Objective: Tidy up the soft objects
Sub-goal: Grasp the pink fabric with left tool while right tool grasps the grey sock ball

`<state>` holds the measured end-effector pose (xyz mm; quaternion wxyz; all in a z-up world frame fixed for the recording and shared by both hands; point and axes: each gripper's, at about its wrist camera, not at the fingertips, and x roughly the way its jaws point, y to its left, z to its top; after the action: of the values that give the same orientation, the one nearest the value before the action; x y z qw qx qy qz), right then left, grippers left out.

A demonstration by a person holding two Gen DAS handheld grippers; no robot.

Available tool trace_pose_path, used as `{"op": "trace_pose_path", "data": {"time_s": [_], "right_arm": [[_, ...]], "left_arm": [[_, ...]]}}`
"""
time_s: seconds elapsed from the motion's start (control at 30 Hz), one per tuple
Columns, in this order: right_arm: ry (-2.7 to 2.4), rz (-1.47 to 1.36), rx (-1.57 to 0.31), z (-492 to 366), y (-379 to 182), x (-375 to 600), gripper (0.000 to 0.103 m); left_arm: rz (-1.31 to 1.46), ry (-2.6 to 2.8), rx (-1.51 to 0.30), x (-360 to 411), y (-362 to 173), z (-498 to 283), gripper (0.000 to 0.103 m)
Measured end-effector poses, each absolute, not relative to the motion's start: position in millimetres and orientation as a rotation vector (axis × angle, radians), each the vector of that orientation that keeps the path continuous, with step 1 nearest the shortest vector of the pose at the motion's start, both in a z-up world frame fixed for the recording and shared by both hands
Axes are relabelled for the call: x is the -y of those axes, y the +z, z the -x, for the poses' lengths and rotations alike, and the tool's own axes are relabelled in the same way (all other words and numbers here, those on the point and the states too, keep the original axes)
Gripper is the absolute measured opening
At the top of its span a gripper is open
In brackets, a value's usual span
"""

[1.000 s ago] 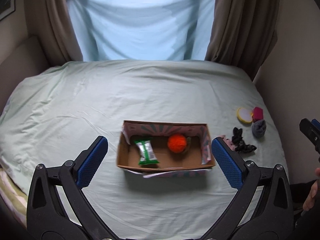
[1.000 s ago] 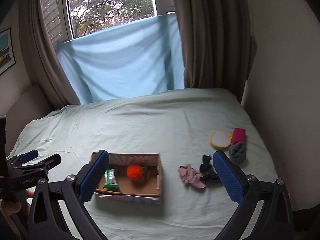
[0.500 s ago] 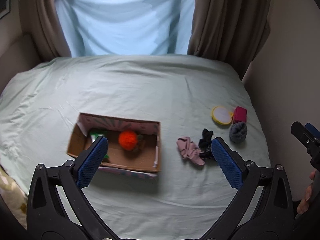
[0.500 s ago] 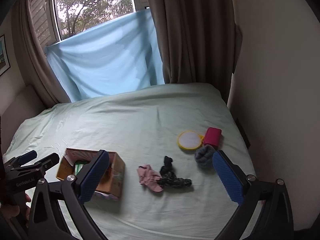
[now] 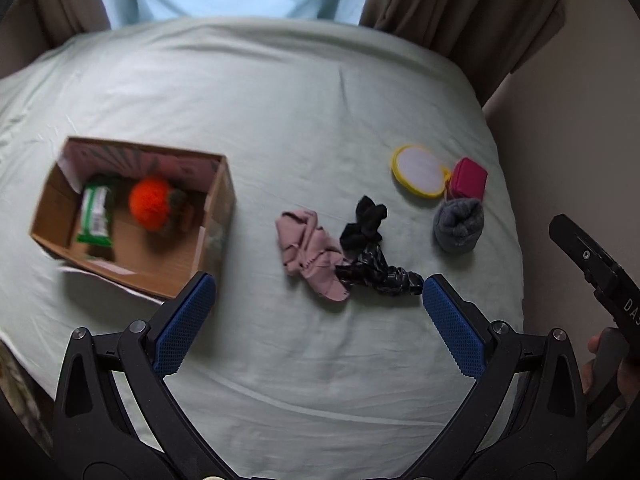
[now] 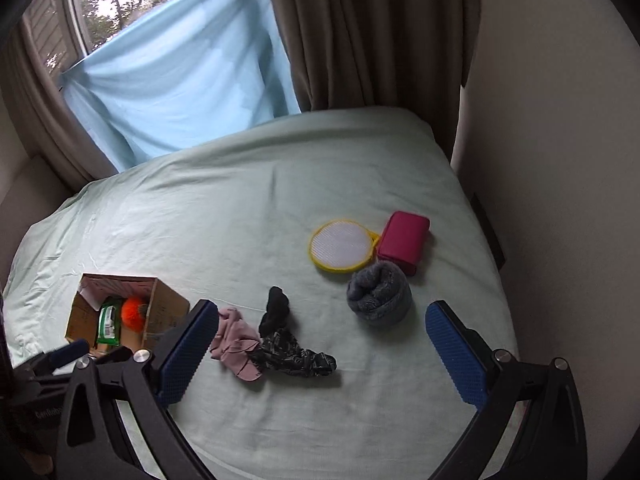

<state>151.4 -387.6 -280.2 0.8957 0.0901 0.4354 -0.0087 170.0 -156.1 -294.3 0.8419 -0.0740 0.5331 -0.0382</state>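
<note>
A cardboard box [image 5: 218,204] [image 6: 164,308] lies on the pale green bed and holds an orange pompom [image 5: 150,204] [image 6: 134,308] and a green packet [image 5: 95,216] [image 6: 109,320]. To its right lie a pink cloth [image 5: 310,252] [image 6: 236,340], a black patterned cloth [image 5: 370,256] [image 6: 288,344], a rolled grey sock [image 5: 458,226] [image 6: 380,294], a yellow-rimmed round pad [image 5: 420,170] [image 6: 342,244] and a magenta pouch [image 5: 468,178] [image 6: 402,242]. My left gripper [image 5: 316,296] hangs open above the pink and black cloths. My right gripper [image 6: 322,328] is open too, just before the grey sock.
A wall runs along the bed's right edge. Brown curtains [image 6: 360,32] and a blue sheet [image 6: 180,76] over the window stand behind the far edge. A hand holds the right gripper's handle [image 5: 600,268] at the right of the left wrist view.
Both grippers have swung right and lower toward the bed, from over the box to over the loose cloths. The box now sits at the left in both views. Jaws stayed open.
</note>
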Motion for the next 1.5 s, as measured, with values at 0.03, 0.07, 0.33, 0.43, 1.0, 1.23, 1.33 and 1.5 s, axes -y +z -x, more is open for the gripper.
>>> {"op": "trace_pose_path", "data": {"time_s": [0.03,0.07,0.33,0.43,1.0,1.23,1.33,1.5], "right_arm": [[-0.026,-0.191,-0.907,-156.6,-288.7,390.9,0.103],[-0.033,-0.193,-0.915,-162.4,-300.6,394.4,0.103],[-0.067,-0.207,-0.959,-201.5,-378.7,415.8,0.103],[-0.077,-0.216,-0.969,-213.6,-401.9,421.7,0.103],[-0.169,-0.164,-1.059,-251.8,-472.7,423.7,0.103],[-0.2,-0.15,-1.073,-262.7,-478.8,428.2,0.081],[-0.219,-0.165,-1.076,-263.8,-481.1,434.5,0.069],[-0.225,-0.141,-1.08,-258.4,-477.2,431.5,0.052]], "left_arm": [[0.171,-0.08,-1.143,158.8,-305.8,-175.9,0.103],[0.187,-0.08,-1.161,161.6,-319.0,-182.4,0.103],[0.395,-0.033,-1.315,159.1,-424.0,-230.4,0.103],[0.389,-0.009,-1.34,160.4,-449.6,-239.9,0.103],[0.353,-0.02,-1.415,181.2,-512.3,-276.0,0.068],[0.325,-0.026,-1.412,183.7,-510.7,-276.5,0.043],[0.31,-0.047,-1.399,188.2,-507.2,-277.2,0.032],[0.295,-0.056,-1.377,189.3,-494.3,-272.6,0.028]]}}
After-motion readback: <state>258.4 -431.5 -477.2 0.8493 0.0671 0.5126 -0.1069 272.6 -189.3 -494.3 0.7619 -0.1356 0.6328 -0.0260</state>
